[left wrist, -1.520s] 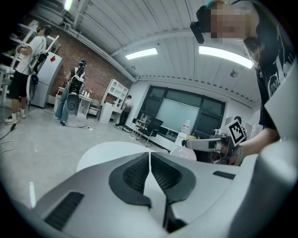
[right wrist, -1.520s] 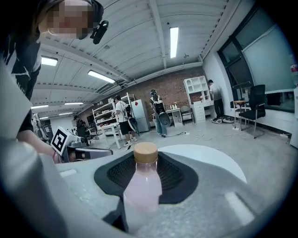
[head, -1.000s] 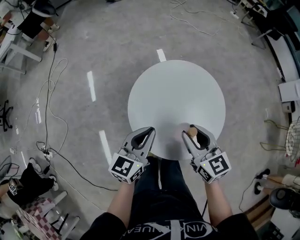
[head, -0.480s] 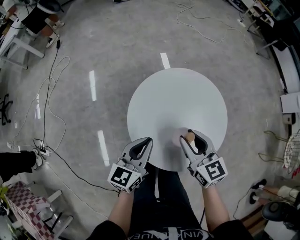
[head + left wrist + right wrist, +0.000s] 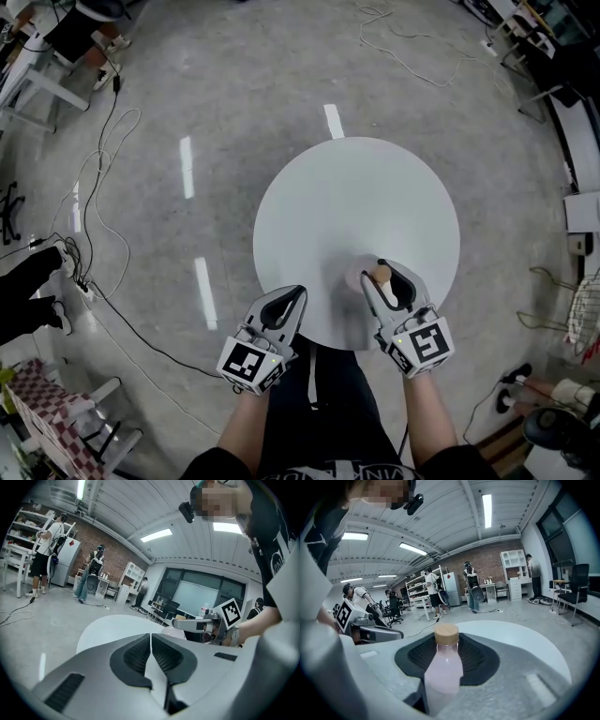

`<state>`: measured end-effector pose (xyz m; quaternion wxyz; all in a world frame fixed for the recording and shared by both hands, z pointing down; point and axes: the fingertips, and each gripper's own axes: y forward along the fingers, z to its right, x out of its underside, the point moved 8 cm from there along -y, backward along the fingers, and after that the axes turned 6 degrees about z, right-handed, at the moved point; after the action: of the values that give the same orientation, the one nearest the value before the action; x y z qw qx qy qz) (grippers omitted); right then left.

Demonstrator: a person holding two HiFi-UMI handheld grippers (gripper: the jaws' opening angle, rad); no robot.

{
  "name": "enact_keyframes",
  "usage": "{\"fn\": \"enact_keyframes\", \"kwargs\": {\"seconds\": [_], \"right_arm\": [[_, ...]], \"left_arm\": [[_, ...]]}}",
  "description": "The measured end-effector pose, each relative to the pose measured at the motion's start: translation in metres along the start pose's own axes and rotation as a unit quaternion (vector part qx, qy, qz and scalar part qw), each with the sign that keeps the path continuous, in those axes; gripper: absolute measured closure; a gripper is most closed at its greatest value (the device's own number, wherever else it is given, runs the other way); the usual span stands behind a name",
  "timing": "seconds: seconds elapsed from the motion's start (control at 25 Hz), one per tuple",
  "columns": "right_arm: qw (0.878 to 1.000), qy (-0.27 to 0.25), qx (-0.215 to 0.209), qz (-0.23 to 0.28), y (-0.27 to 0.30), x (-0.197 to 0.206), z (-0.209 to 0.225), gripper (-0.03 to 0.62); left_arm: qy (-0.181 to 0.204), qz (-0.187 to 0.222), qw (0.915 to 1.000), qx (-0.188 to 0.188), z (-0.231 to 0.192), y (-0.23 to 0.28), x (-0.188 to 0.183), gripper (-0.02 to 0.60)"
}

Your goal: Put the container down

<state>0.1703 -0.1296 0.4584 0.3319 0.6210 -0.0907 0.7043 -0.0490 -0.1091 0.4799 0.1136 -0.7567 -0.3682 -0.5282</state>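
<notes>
Two grippers sit at the lower rim of the round white tabletop [image 5: 356,197]. The left gripper [image 5: 298,294], at lower left, has its fingers pressed together with nothing between them. The right gripper [image 5: 384,270], at lower right, pinches a pale pink bottle [image 5: 443,667] with a wooden cap, upright over the tabletop's lower part; whether it touches the surface I cannot tell.
</notes>
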Motion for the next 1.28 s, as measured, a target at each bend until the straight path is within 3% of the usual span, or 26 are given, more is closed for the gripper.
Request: {"fn": "enact_keyframes", "kwargs": {"seconds": [1.28], "right_arm": [[0.999,-0.040,-0.010,-0.010,0.026,0.017,0.010,0.451]], "left_arm": [[-0.022,-0.011,0.9993,-0.028,-0.005,-0.012,0.024,0.566]]}}
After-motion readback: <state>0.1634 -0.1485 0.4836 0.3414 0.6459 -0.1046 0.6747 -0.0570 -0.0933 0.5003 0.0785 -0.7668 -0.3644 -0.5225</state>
